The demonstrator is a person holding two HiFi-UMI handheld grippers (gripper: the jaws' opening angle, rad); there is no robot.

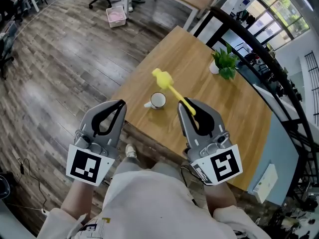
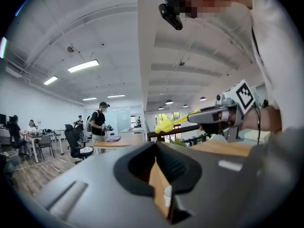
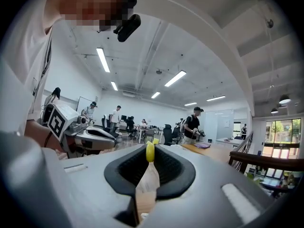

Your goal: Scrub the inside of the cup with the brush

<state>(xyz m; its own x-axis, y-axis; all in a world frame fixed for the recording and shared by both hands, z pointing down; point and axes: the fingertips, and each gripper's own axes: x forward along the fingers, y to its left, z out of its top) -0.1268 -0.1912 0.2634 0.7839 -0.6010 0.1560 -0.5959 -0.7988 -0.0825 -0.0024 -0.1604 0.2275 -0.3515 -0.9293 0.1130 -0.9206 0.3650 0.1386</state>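
- Two tools are seen held out over the near edge of a wooden table (image 1: pixel 227 111), one in each hand.
- The left tool (image 1: pixel 120 105) is clenched shut with nothing gripped; its tips are closed together, and it is held off the table's near-left edge, over the wooden floor (image 1: pixel 60 68).
- The right tool (image 1: pixel 186 104) is clamped on the yellow brush (image 1: pixel 169 86) by the handle end, and the yellow handle is seen pinched right at the jaw tips in the right gripper view.
- The brush is pointed away to the far left, its rounded yellow head lifted clear of the table and shown just beyond the cup (image 1: pixel 158 100), outside it.
- The white cup is stood upright on the table near its near edge, handle turned to the left, between the two tools in the head view.
- No contact is made with the cup by either tool or by the brush.
- A small potted plant (image 1: pixel 225 61) is placed at the table's far right, well apart from the cup.
- A pink bin (image 1: pixel 116 15) is set on the floor far off.
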